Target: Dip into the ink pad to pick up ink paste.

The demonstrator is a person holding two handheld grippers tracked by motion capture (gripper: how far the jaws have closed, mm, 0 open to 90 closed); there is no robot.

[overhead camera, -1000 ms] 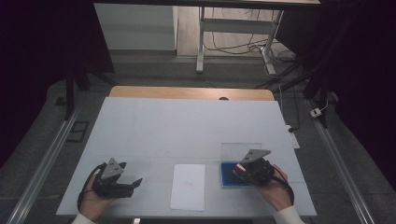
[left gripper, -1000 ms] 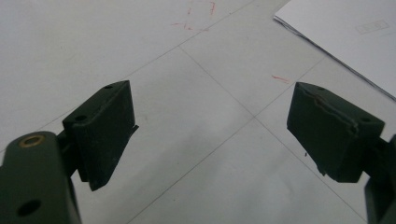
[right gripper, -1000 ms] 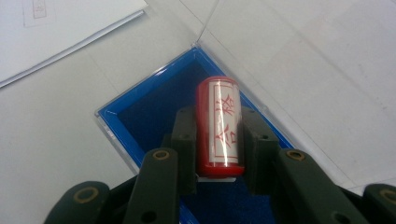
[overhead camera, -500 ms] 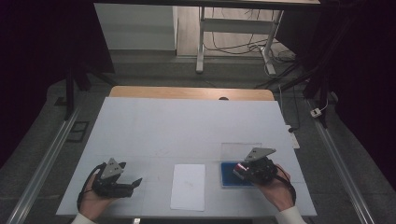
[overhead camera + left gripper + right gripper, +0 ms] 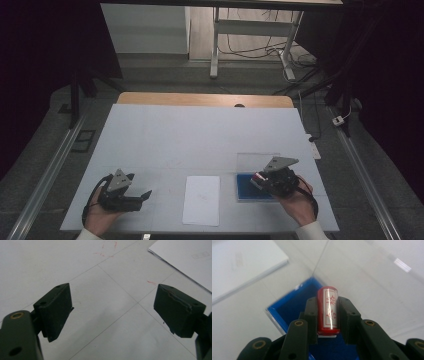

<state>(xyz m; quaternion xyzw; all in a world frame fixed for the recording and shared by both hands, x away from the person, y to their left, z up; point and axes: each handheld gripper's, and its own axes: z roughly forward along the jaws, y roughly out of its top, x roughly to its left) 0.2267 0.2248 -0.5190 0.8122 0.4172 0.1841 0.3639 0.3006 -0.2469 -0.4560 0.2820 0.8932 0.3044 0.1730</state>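
Over the blue tray [image 5: 287,312] at the surface's [image 5: 200,135] near right, right claw [image 5: 327,315] pinches a red stamp [image 5: 327,311] between its pads. Left claw [image 5: 112,312] sits spread, nothing between, beside the white paper [image 5: 201,199].

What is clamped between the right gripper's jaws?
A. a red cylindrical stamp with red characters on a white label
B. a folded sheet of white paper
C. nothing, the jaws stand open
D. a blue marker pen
A: in the right gripper view the right gripper pinches the red stamp above the blue tray.
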